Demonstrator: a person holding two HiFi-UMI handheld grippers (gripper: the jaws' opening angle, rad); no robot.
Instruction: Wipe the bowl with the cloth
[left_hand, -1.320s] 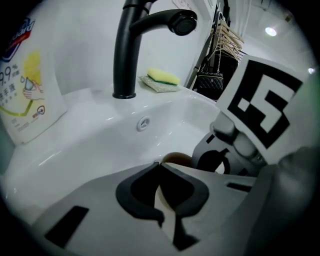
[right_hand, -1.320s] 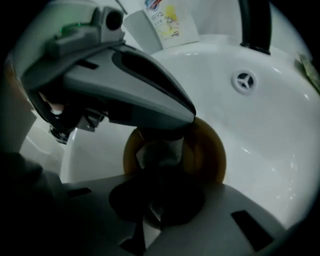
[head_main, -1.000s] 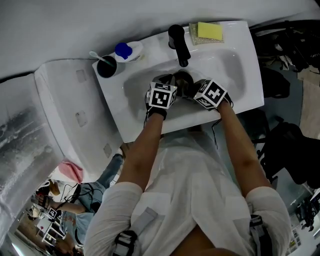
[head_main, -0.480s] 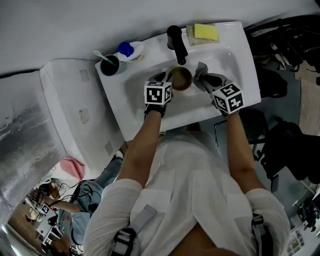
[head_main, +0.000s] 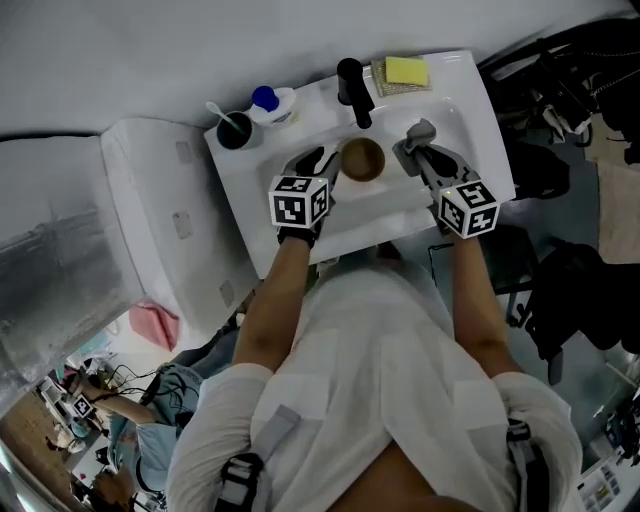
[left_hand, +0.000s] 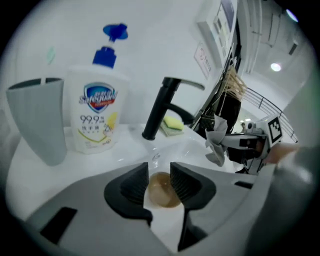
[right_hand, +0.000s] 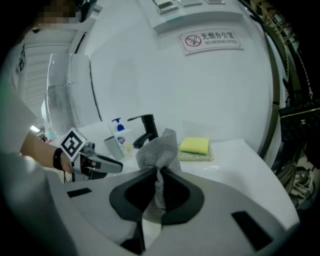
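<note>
Both grippers have risen out of the sink (head_main: 478, 120) since the earlier frames. The right gripper (right_hand: 160, 186) has swung off rightward, clenched on the one grey cloth (right_hand: 159, 147). The left gripper (left_hand: 160, 181) has just been opening: jaws apart, nothing pinched (bowl only seen beyond the gap). The single brown bowl (head_main: 362, 158) sits in the sink between them — left tips just beside it, cloth to its right.

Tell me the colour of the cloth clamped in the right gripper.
Grey, with a fine woven texture; the cloth shows best in the right gripper view.
</note>
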